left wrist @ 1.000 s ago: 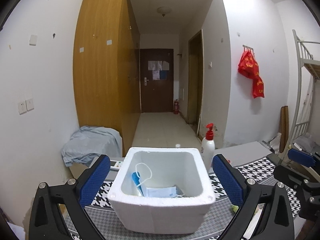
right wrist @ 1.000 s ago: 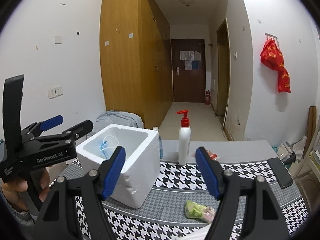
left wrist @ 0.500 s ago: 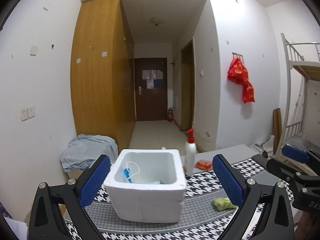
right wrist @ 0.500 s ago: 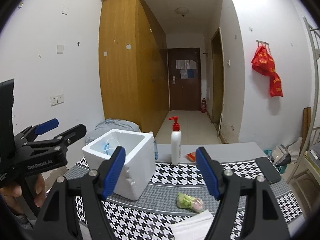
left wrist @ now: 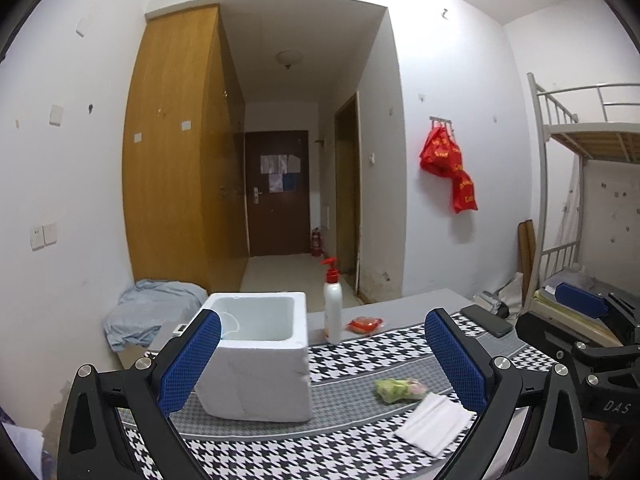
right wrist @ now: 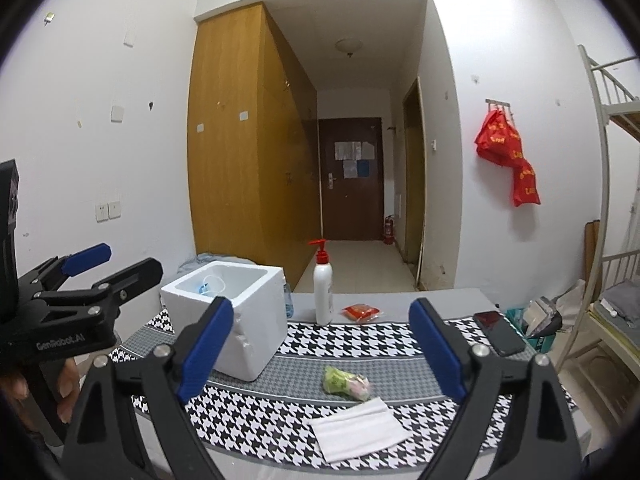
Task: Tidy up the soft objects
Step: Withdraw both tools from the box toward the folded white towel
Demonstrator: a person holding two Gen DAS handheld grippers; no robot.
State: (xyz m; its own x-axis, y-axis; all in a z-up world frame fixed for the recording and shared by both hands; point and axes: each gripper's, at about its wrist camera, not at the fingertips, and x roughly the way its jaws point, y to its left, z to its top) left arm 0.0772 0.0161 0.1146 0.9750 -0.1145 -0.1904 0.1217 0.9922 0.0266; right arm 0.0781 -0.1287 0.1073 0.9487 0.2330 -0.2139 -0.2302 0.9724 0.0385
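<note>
A folded white cloth [right wrist: 359, 433] lies flat on the houndstooth counter [right wrist: 360, 340], just in front of a crumpled green-and-pink packet [right wrist: 345, 380] — both out in the open, right of the white foam box [right wrist: 232, 312], which holds a blue face mask [right wrist: 206, 287]. Left gripper [left wrist: 320, 360] and right gripper [right wrist: 320, 344] hover above with jaws wide apart — nothing held

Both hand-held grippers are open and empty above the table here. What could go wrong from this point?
1. The folded white cloth lies flat near the table's front edge; a pinch may slide it off instead of lifting it.
2. The green soft packet lies close beside the cloth, so the right hand-held gripper might catch both.
3. The pump bottle stands upright close to the foam box; a swing toward the box could tip it.
</note>
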